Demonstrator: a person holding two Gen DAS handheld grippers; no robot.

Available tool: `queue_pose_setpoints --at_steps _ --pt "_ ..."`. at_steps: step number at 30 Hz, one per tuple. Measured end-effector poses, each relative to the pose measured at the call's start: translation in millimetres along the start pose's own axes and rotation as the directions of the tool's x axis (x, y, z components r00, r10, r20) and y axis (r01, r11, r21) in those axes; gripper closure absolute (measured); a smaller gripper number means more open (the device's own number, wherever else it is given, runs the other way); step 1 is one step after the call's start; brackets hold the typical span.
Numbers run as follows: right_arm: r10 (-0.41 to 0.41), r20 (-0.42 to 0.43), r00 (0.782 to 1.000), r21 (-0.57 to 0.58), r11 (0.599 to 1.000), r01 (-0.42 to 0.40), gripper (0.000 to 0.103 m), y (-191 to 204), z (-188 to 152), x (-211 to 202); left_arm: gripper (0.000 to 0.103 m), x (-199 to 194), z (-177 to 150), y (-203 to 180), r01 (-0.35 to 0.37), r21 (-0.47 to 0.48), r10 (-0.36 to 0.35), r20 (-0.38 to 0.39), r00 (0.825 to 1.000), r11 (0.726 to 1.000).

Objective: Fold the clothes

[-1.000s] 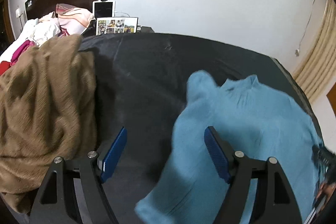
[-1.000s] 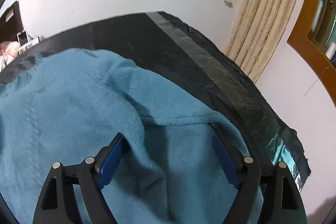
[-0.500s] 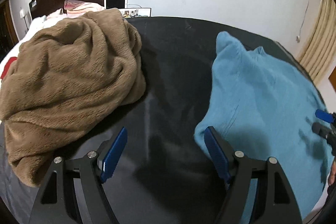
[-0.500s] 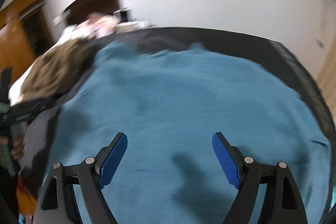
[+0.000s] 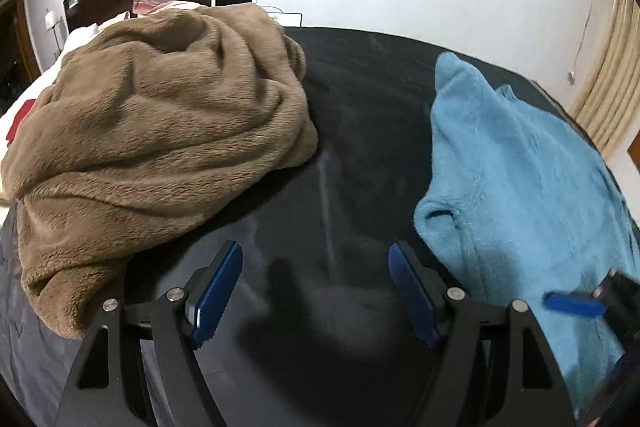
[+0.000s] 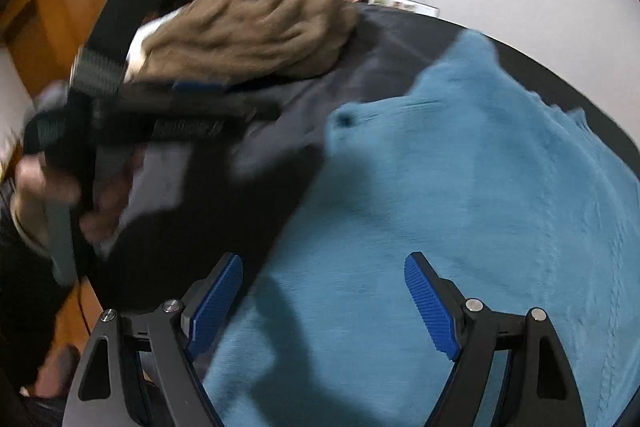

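Right gripper (image 6: 324,301) had swung left across the blue sweater (image 6: 460,187), fingers wide and empty; left gripper (image 5: 316,293) likewise wide over black tabletop (image 5: 360,131); brown blanket (image 5: 160,131) heaped alongside.

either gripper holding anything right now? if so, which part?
Nothing held. Left gripper is open over bare black cover, beside the blue sweater. Right gripper is open above the sweater, no fabric between its fingers.

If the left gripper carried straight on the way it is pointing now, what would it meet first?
Most likely the bare black cover: the left gripper is open and aimed at the gap between the brown blanket and the blue garment, though depth is unclear.
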State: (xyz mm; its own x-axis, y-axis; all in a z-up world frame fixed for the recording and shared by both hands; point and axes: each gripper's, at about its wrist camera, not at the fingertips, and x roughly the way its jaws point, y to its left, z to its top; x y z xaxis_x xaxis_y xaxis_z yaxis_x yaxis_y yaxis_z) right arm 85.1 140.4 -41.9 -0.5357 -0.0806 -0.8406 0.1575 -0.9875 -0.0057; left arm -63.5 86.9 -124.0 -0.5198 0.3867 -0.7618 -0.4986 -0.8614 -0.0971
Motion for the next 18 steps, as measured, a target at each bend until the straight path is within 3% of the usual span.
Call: queue_pose_setpoints --at_steps 5,7,9,11,18 --pt "-0.098 -0.010 0.995 -0.050 0.994 0.097 0.020 4.7 -14.8 4.3 0.024 -2.2 -0.5 -2.1 0.029 0.009 -0.029 0.001 1.000 1.000" --pt "-0.111 -0.001 0.994 -0.030 0.993 0.111 0.033 -3.9 -20.7 -1.8 0.024 0.2 -1.2 -5.5 0.045 0.012 -0.045 -0.005 0.999 0.999" --pt "-0.112 0.010 0.994 0.002 0.994 0.112 0.057 -14.7 -26.6 -9.2 0.024 3.3 -2.5 -9.3 0.064 0.011 -0.064 -0.011 0.998 0.998" --pt "-0.100 0.019 0.995 0.044 0.994 0.099 0.070 -25.6 -31.7 -16.8 0.024 5.0 -4.4 -12.2 0.081 0.011 -0.081 -0.020 0.997 0.997" --pt "-0.162 0.078 0.984 0.167 0.975 0.147 0.072 -70.4 -44.8 -46.4 0.024 12.5 -1.5 -37.8 0.181 0.018 -0.179 -0.079 0.981 0.983"
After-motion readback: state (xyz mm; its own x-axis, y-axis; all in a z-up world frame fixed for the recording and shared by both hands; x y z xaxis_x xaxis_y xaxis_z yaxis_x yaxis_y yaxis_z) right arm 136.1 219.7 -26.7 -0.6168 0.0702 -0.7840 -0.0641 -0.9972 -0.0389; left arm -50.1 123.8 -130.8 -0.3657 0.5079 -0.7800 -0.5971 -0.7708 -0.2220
